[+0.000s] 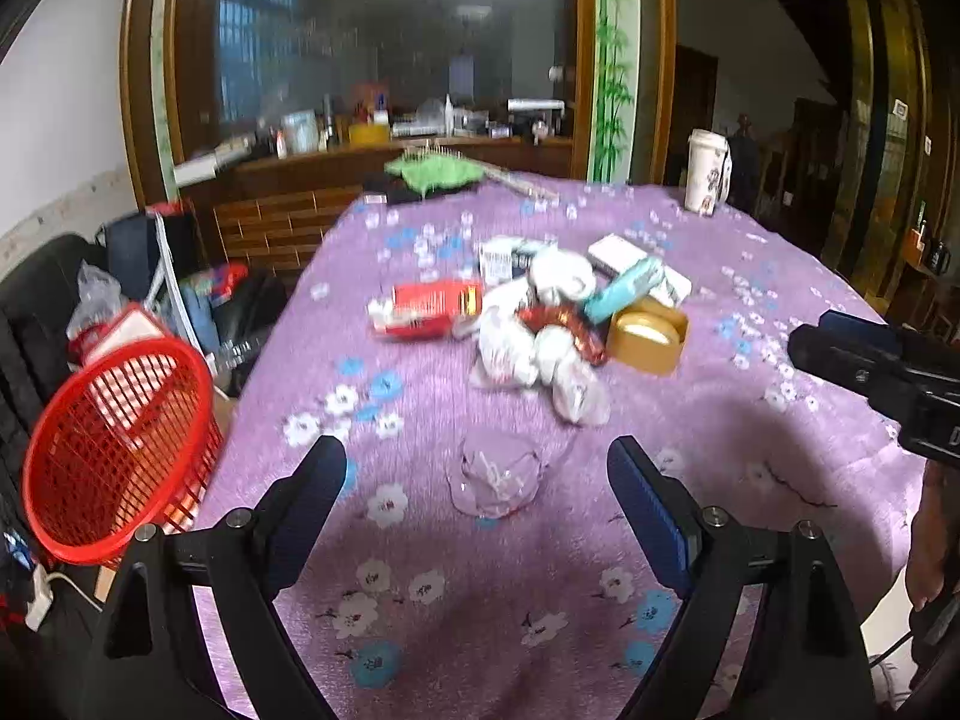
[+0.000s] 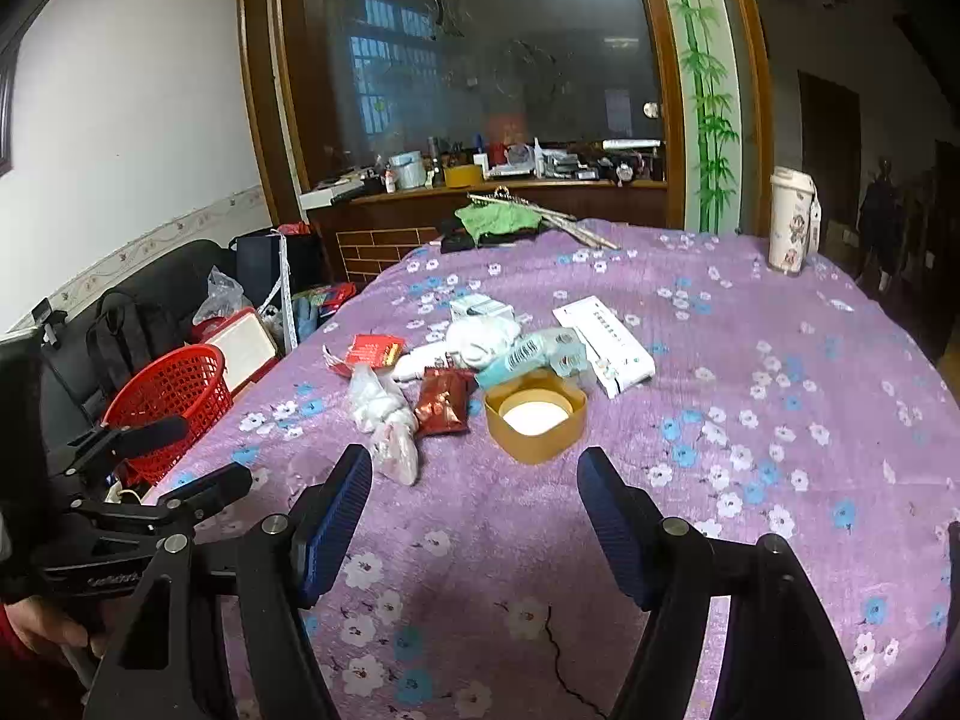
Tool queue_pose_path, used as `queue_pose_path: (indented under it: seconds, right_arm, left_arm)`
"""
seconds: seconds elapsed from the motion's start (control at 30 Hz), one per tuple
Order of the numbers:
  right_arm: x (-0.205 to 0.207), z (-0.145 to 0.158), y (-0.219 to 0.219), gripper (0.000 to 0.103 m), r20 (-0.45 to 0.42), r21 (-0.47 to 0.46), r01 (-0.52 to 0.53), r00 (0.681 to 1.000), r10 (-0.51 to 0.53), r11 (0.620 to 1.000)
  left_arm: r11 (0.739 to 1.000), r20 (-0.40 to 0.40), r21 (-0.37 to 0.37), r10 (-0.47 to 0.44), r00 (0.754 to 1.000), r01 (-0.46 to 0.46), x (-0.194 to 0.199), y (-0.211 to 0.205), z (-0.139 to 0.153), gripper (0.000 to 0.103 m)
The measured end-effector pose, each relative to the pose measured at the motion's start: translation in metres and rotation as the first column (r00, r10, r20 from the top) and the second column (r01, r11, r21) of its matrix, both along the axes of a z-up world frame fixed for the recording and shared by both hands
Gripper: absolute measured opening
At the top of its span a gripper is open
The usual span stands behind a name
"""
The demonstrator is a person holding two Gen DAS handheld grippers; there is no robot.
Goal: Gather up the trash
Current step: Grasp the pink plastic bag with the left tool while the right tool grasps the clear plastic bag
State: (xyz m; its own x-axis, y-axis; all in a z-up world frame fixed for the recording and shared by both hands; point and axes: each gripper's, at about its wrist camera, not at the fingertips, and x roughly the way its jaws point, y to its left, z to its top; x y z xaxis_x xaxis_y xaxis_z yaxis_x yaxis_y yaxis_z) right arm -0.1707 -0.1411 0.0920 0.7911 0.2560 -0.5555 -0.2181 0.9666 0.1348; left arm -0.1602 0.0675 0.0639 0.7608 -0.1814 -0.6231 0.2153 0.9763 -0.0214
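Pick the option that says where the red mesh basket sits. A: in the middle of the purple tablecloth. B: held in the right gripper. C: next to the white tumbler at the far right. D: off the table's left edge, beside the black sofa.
D: the red mesh basket stands beyond the left edge of the purple tablecloth, near the black sofa, with neither gripper touching it.

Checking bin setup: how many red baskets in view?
1. The red basket sits off the table's left edge, beside the sofa, and shows tilted in the left wrist view. Clutter there could hide others.
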Motion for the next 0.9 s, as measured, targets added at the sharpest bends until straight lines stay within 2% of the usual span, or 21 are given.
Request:
queue_pose_path:
  seconds: [0.13,0.23,0.3,0.33,0.37,0.4,0.5,0.6,0.8,0.9]
  right_arm:
    - [0.003,-0.007,0.0,0.075,-0.023,0.011,-0.024,0.999,0.024,1.0]
    - [0.006,-0.012,0.002,0.075,-0.04,0.018,-0.043,0.998,0.043,0.999]
    - [0.007,-0.015,0.002,0.075,-0.053,0.023,-0.052,0.997,0.053,0.998]
    - [0.008,-0.016,0.001,0.075,-0.056,0.024,-0.053,0.997,0.054,0.998]
    - [0.009,-0.016,0.001,0.075,-0.059,0.024,-0.051,0.997,0.053,0.998]
    - [0.01,-0.017,-0.001,0.075,-0.063,0.025,-0.049,0.997,0.051,0.998]
    - [0.013,-0.018,-0.004,0.075,-0.076,0.036,-0.048,0.996,0.051,0.998]
    - [0.016,-0.02,-0.006,0.075,-0.092,0.048,-0.048,0.994,0.052,0.998]
    - [0.034,-0.021,0.0,0.075,-0.153,0.086,-0.091,0.983,0.103,0.992]
    - [0.046,-0.023,0.006,0.075,-0.189,0.093,-0.113,0.973,0.129,0.989]
  left_arm:
    - [0.999,-0.08,-0.023,-0.028,0.996,0.026,0.02,0.001,-0.013,0.088]
    - [0.999,-0.124,-0.018,-0.043,0.991,0.041,0.034,-0.003,-0.021,0.077]
    - [0.998,-0.162,-0.021,-0.063,0.985,0.061,0.043,-0.008,-0.028,0.074]
    - [0.998,-0.173,-0.021,-0.064,0.983,0.062,0.046,-0.009,-0.031,0.069]
    - [0.998,-0.192,-0.01,-0.069,0.979,0.068,0.05,-0.012,-0.036,0.058]
    - [0.997,-0.216,-0.002,-0.074,0.973,0.076,0.054,-0.015,-0.041,0.053]
    - [0.996,-0.259,-0.032,-0.092,0.961,0.087,0.06,-0.014,-0.053,0.046]
    - [0.992,-0.246,-0.077,-0.119,0.962,0.103,0.057,-0.009,-0.05,0.04]
    - [0.974,-0.192,-0.189,-0.16,0.968,0.124,0.048,0.011,-0.035,0.039]
    - [0.968,-0.163,-0.214,-0.164,0.973,0.127,0.044,0.018,-0.027,0.039]
